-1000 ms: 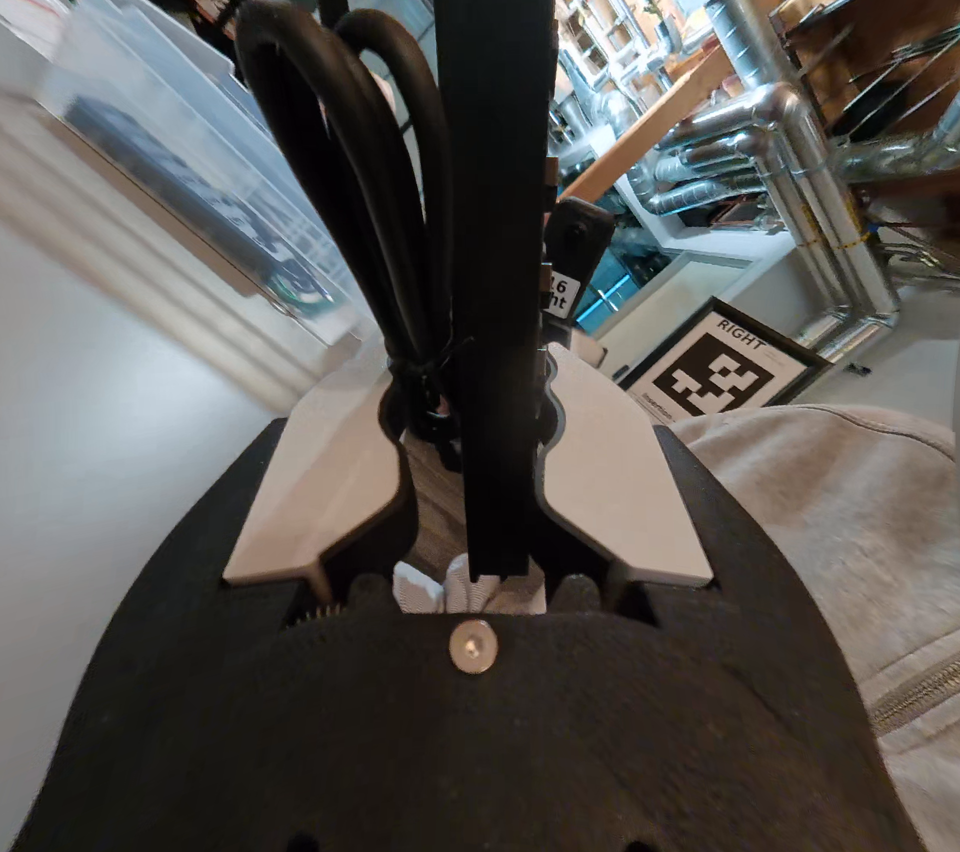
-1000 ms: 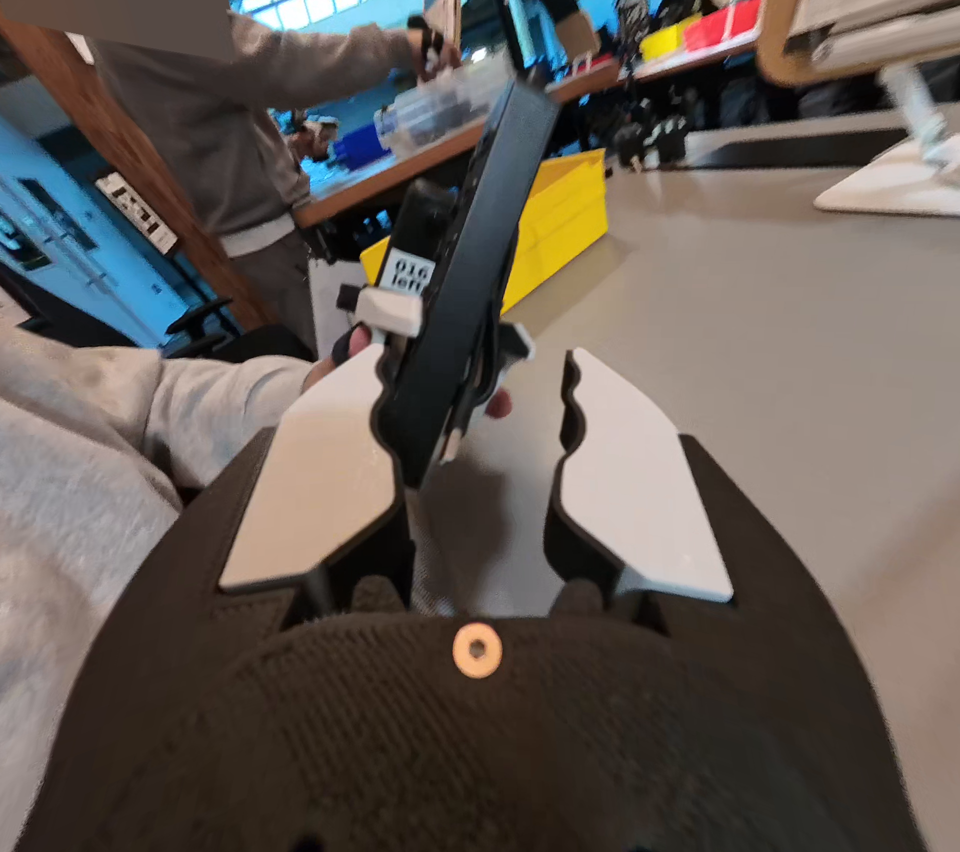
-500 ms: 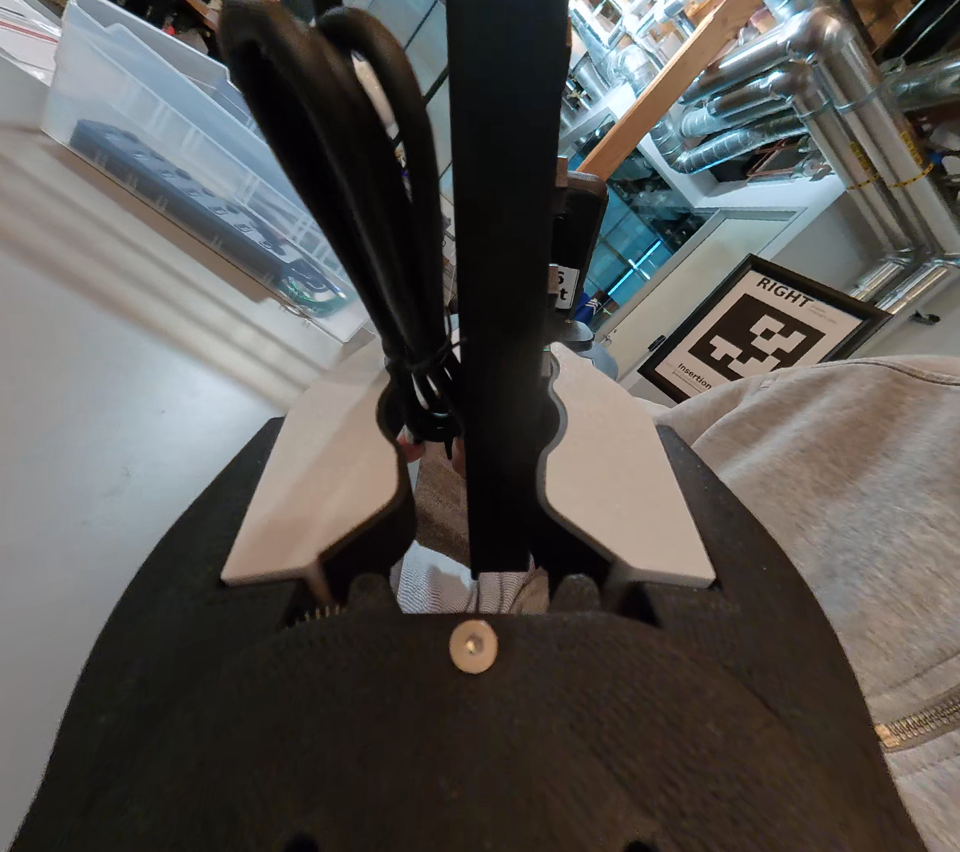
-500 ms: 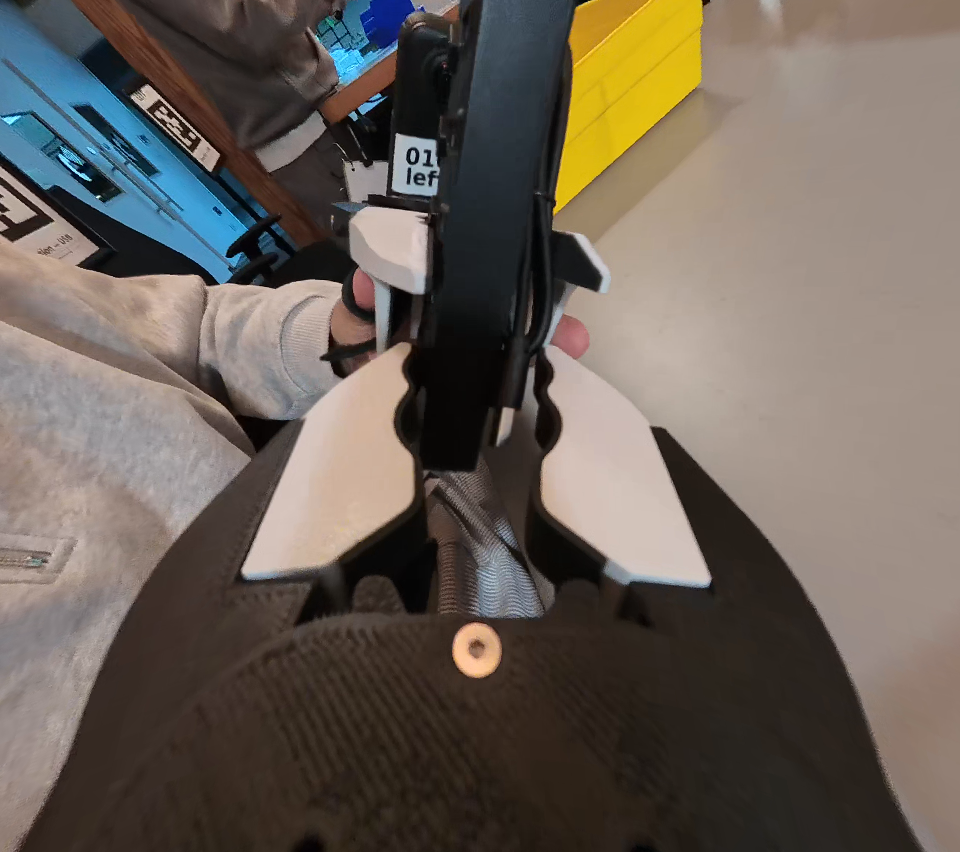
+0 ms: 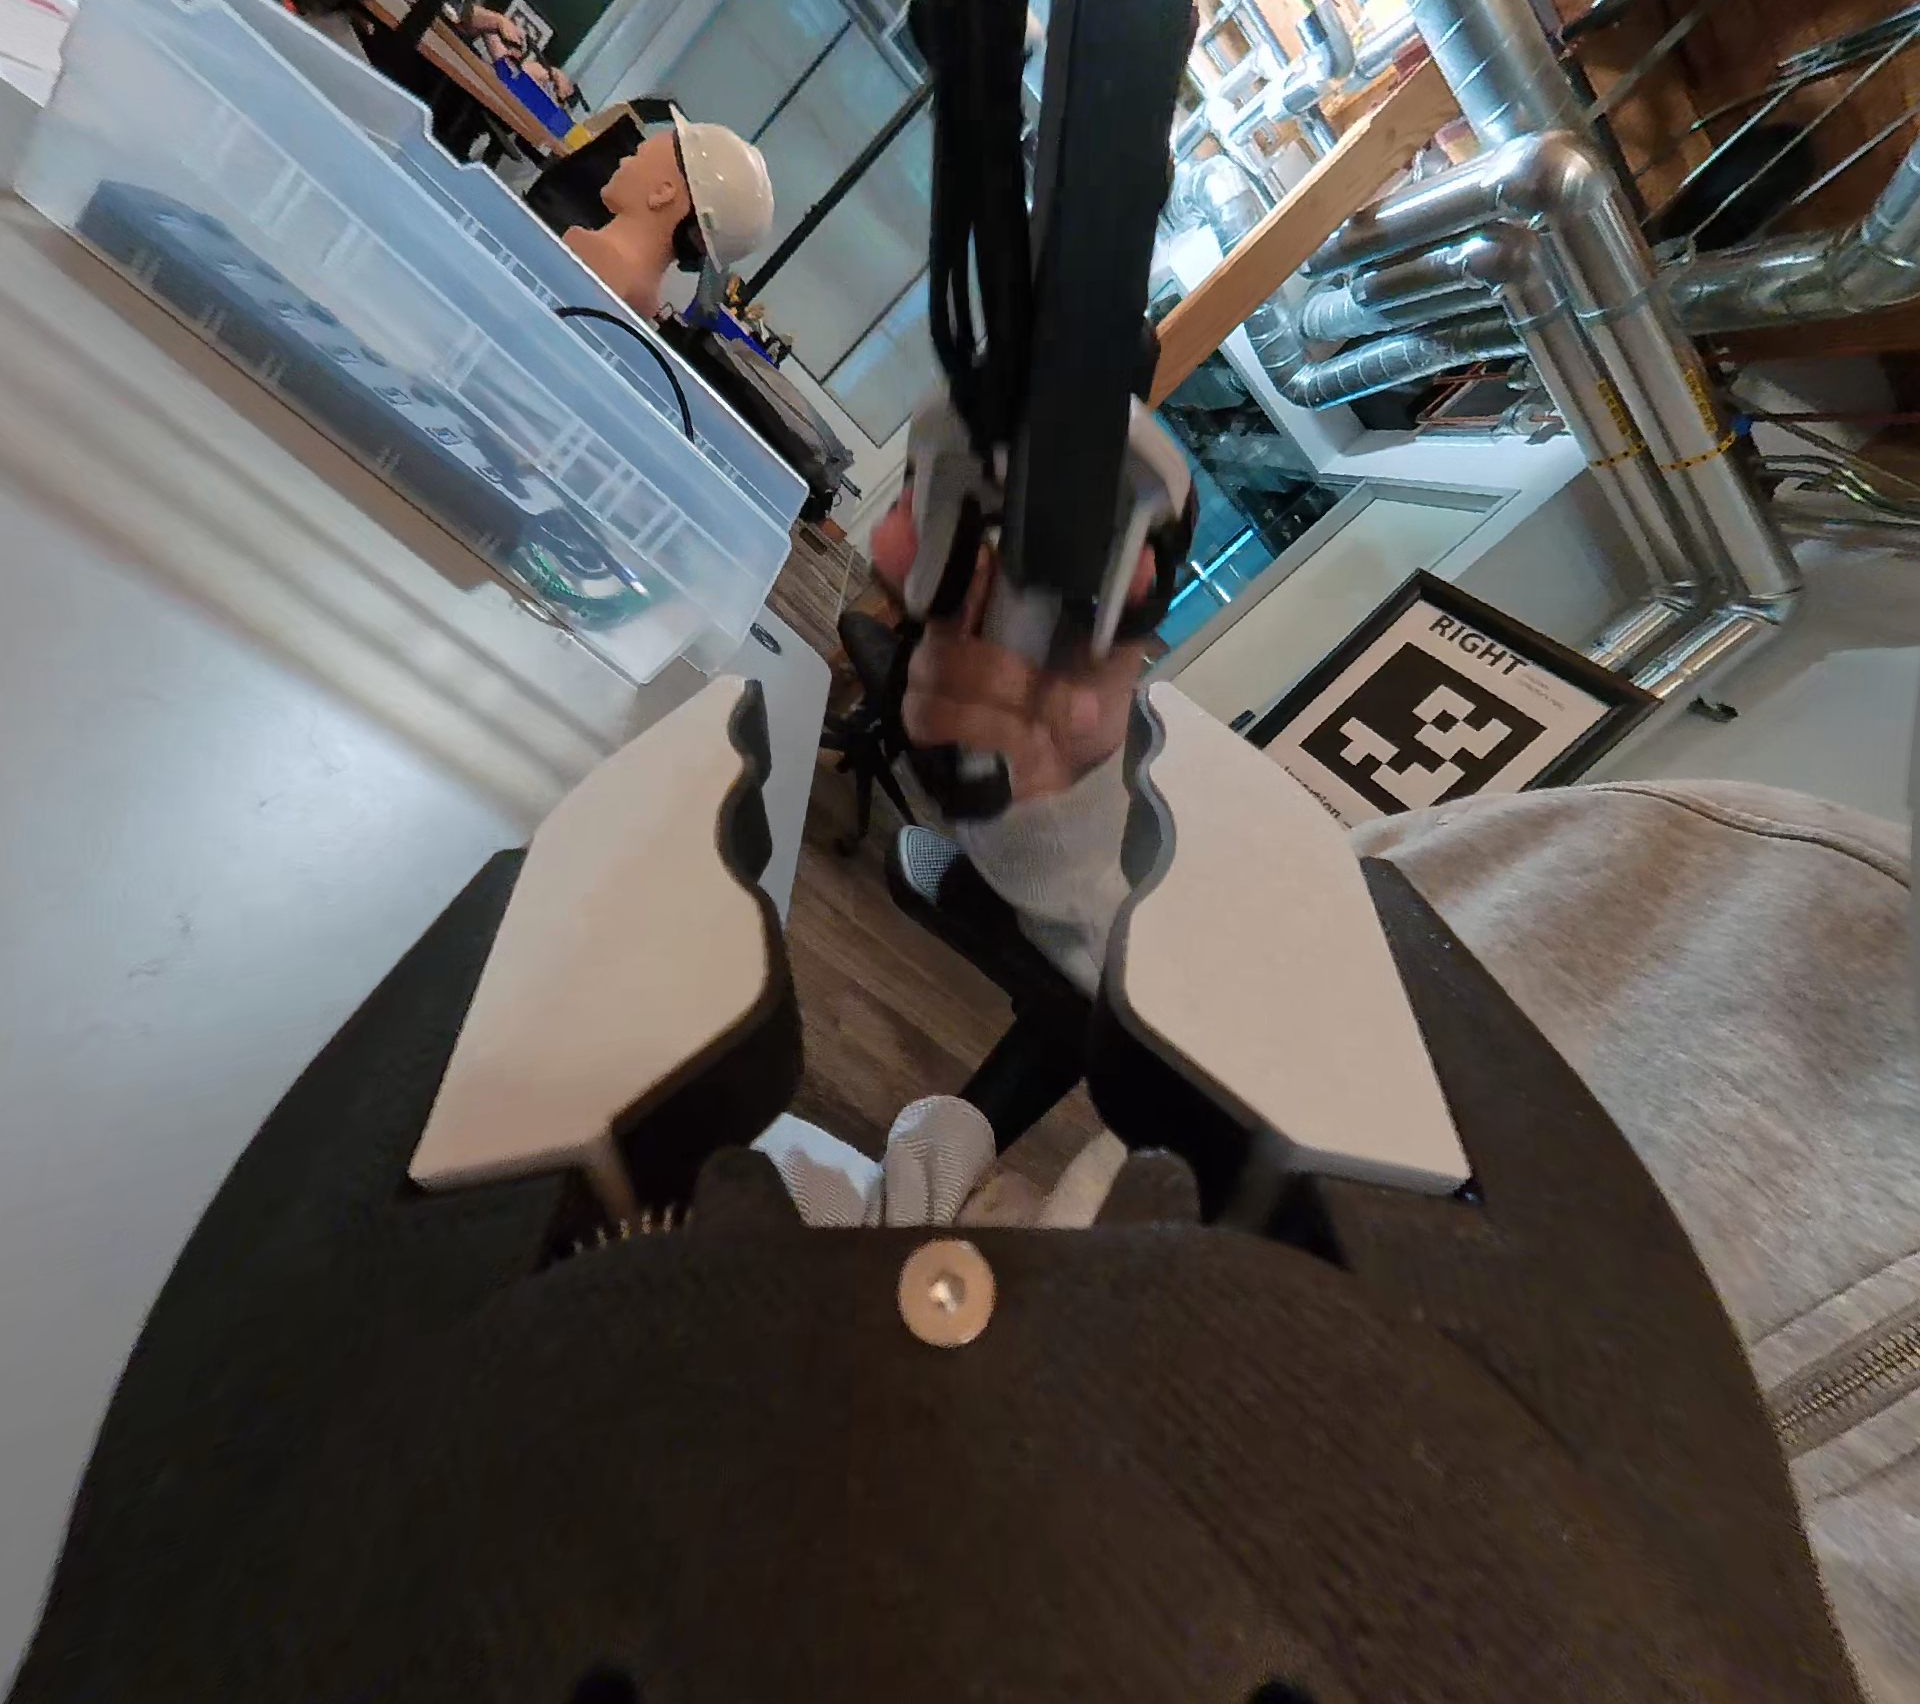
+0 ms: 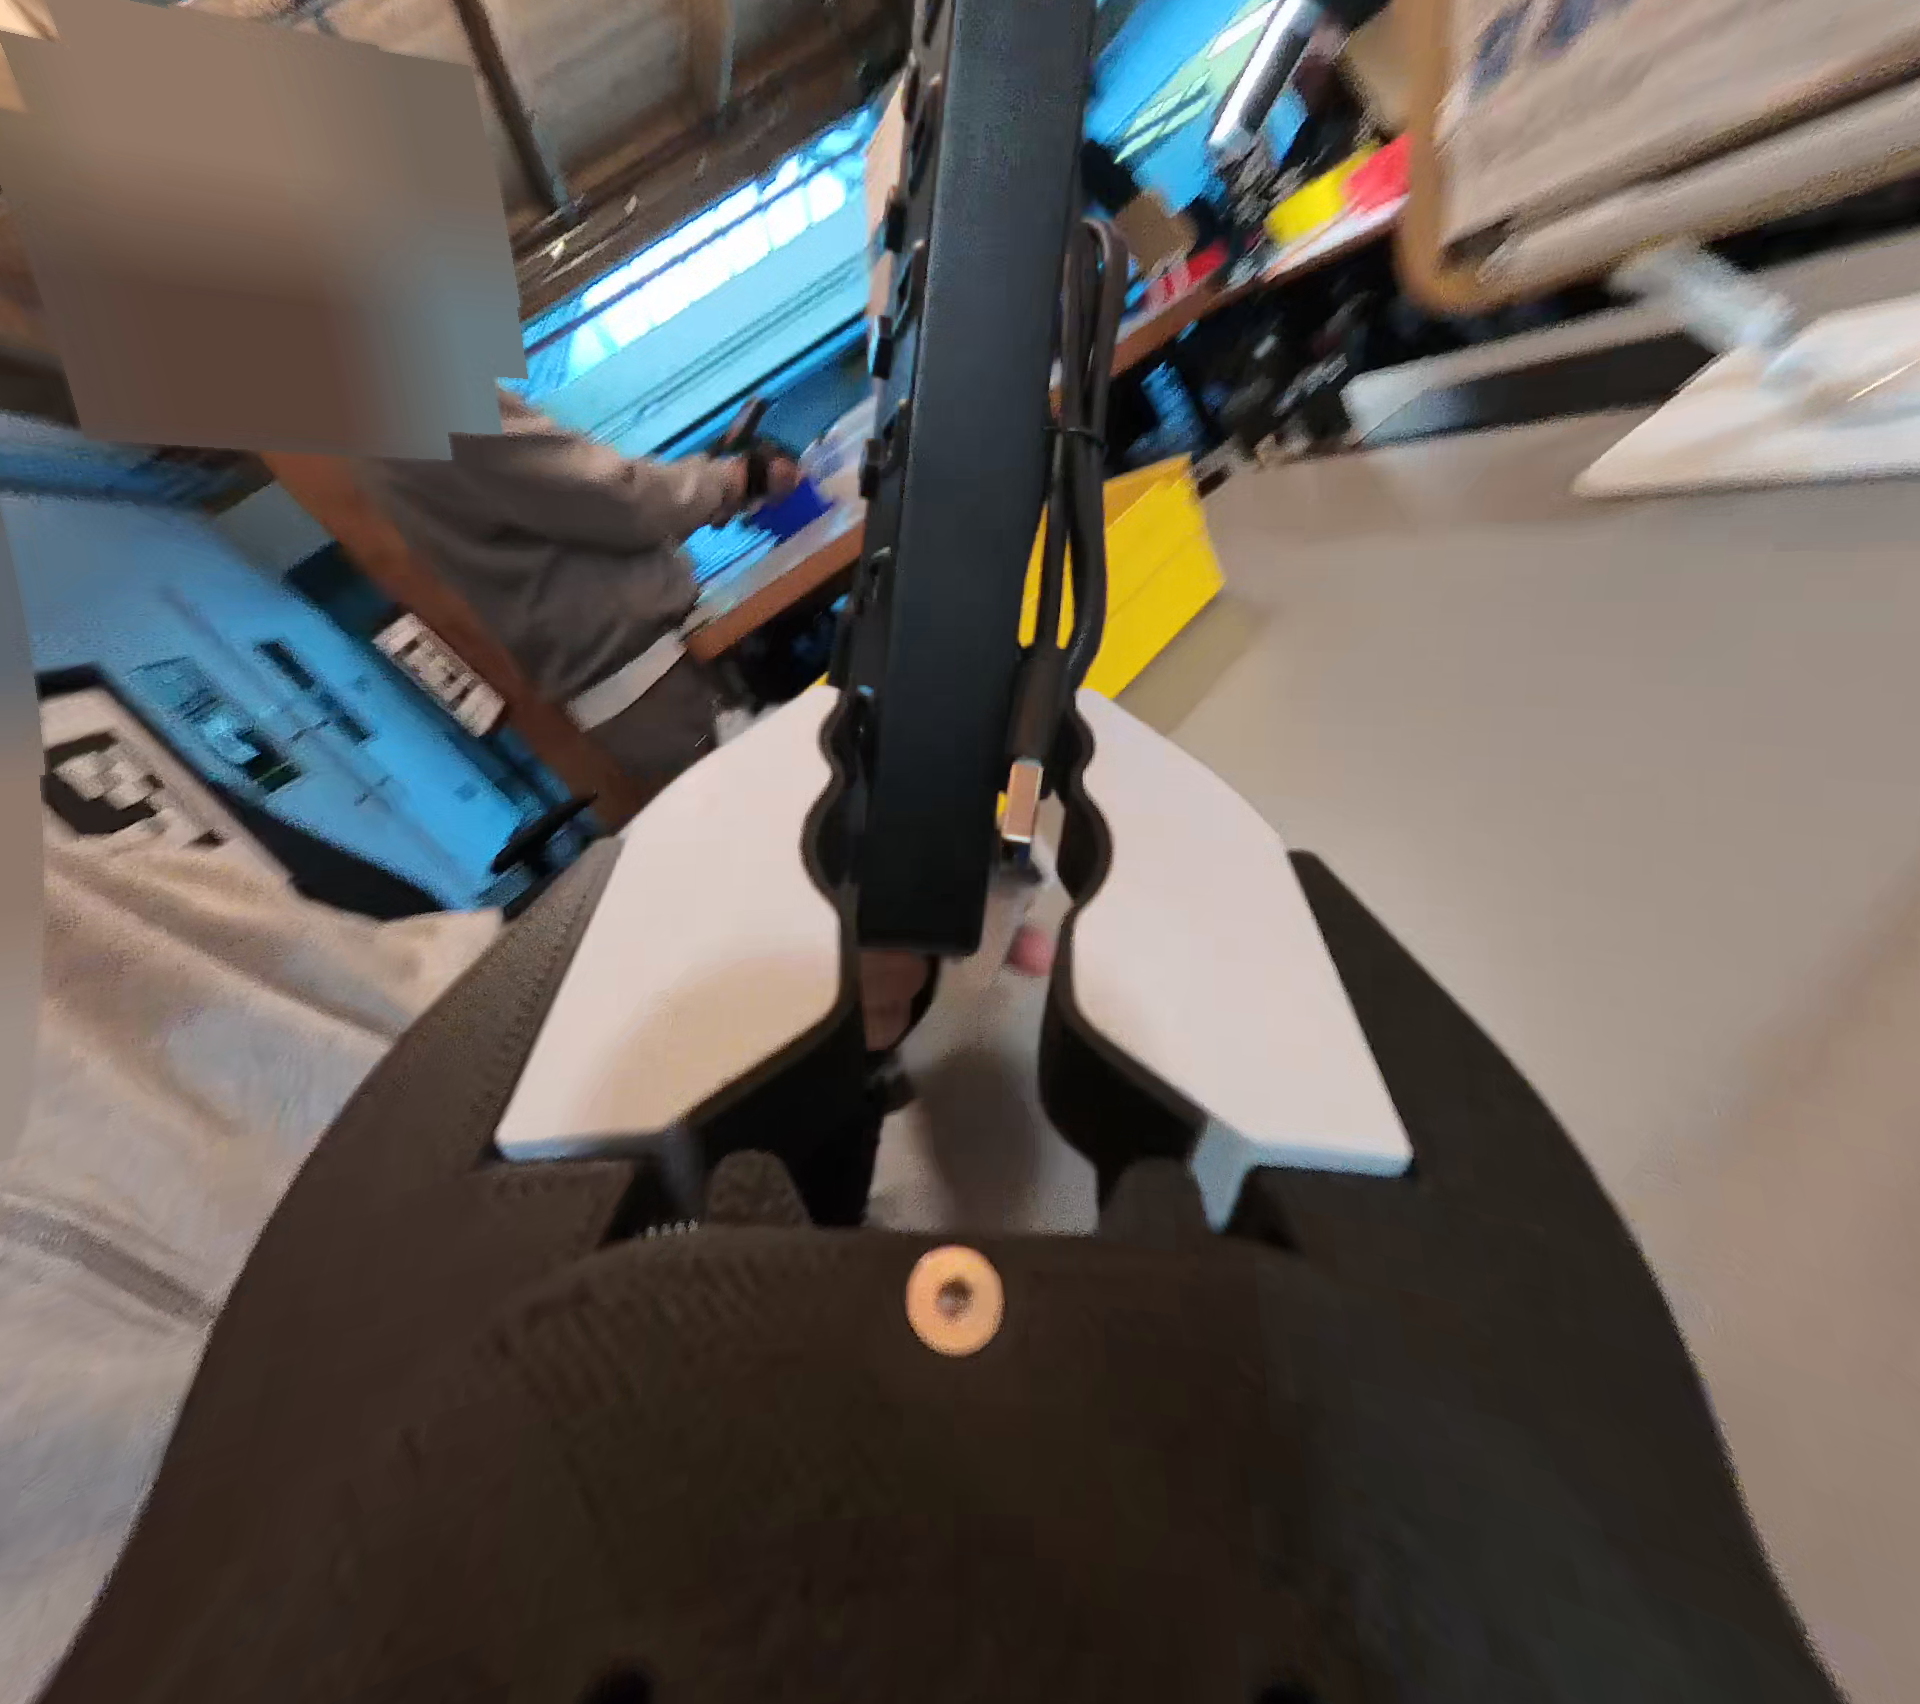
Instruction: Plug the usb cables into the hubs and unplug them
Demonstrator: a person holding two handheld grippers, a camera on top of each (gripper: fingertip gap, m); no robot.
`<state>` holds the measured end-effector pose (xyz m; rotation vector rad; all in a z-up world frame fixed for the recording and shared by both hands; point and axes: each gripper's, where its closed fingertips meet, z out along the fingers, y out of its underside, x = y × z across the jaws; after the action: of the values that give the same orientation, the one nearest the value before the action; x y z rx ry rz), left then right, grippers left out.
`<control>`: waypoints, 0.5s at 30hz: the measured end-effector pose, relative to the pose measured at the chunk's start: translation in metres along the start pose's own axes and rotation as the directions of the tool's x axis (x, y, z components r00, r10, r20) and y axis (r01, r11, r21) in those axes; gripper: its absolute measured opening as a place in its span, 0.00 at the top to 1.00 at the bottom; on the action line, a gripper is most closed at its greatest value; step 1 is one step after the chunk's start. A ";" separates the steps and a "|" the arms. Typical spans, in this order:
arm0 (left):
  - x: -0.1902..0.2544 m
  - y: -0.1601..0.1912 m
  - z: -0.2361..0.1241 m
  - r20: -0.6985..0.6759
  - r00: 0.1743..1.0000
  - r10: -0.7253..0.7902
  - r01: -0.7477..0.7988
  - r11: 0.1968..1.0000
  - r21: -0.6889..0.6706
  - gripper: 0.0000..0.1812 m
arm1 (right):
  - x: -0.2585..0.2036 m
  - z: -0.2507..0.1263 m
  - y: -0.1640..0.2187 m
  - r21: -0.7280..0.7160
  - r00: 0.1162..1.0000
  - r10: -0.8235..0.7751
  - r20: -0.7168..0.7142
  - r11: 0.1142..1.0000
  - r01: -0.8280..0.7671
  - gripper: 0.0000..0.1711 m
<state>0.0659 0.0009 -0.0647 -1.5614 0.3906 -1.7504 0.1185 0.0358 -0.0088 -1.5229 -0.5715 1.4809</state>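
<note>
White pads of the right gripper were clamped on the lower end of the long black hub, which rose steeply from the frame's centre to its top edge. A bundled black cable ran down the hub's right side, its silver plug hanging loose beside the right pad (the whole right wrist view was smeared with motion). Behind it, right of centre, sat a yellow bin on a grey table, and at left of centre a person in a grey top stood at a wooden bench.

In the left wrist view the left gripper stood wide apart and held nothing. Just beyond it, at the frame's centre, the right gripper showed around the hub and cable, which ran to the top edge. A clear plastic bin lay at the upper left with a dark strip inside; past it stood a mannequin head in a white hard hat. A framed black-and-white marker sign leaned right of centre, beneath silver ducts.
</note>
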 end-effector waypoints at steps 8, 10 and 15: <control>-0.006 0.007 0.003 -0.021 0.997 -0.075 0.075 0.997 -0.012 0.69 | 0.117 -0.145 -0.082 0.135 0.836 0.000 -0.549 0.987 0.089 0.78; -0.006 0.009 0.004 -0.023 0.997 -0.078 0.078 0.997 -0.018 0.69 | 0.156 -0.175 -0.067 0.078 0.750 0.037 -0.660 0.997 0.020 0.78; -0.007 0.015 0.009 -0.025 0.995 -0.092 0.091 0.995 -0.032 0.70 | 0.209 -0.212 -0.037 0.100 0.636 0.191 -0.747 0.979 -0.177 0.78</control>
<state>0.0795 -0.0023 -0.0776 -1.6018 0.3658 -1.8446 0.3657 0.1671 -0.1162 -2.0425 0.1149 0.8288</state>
